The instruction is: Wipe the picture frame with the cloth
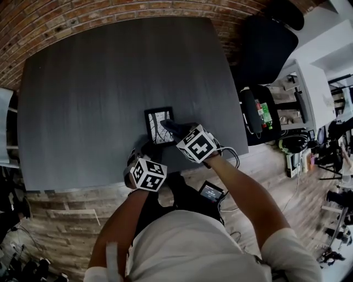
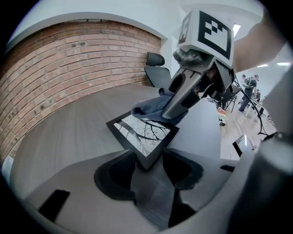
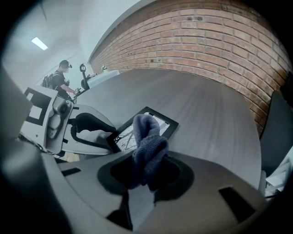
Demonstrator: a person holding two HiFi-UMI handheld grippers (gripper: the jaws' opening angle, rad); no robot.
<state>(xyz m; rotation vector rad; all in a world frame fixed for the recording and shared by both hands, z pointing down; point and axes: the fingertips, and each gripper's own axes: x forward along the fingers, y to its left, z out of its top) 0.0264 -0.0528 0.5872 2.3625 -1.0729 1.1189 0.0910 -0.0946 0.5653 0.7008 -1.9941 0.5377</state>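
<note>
A small black picture frame [image 1: 157,122] with a bare-branch print lies flat on the dark grey table [image 1: 99,99], near its front edge. My left gripper [image 2: 147,160] is closed on the frame's [image 2: 145,132] near corner, a pad against each edge. My right gripper [image 3: 146,171] is shut on a bunched blue-grey cloth [image 3: 149,148]. The cloth [image 2: 153,109] rests on the far part of the frame's glass, with the right gripper [image 2: 176,107] angled down over it. In the right gripper view the cloth hides the middle of the frame [image 3: 161,120].
A brick wall [image 1: 110,16] runs behind the table. A black office chair [image 1: 267,47] stands at the table's right, with cluttered shelves beyond it. A small screen device [image 1: 211,191] sits at my waist. People stand far off in the room [image 3: 59,80].
</note>
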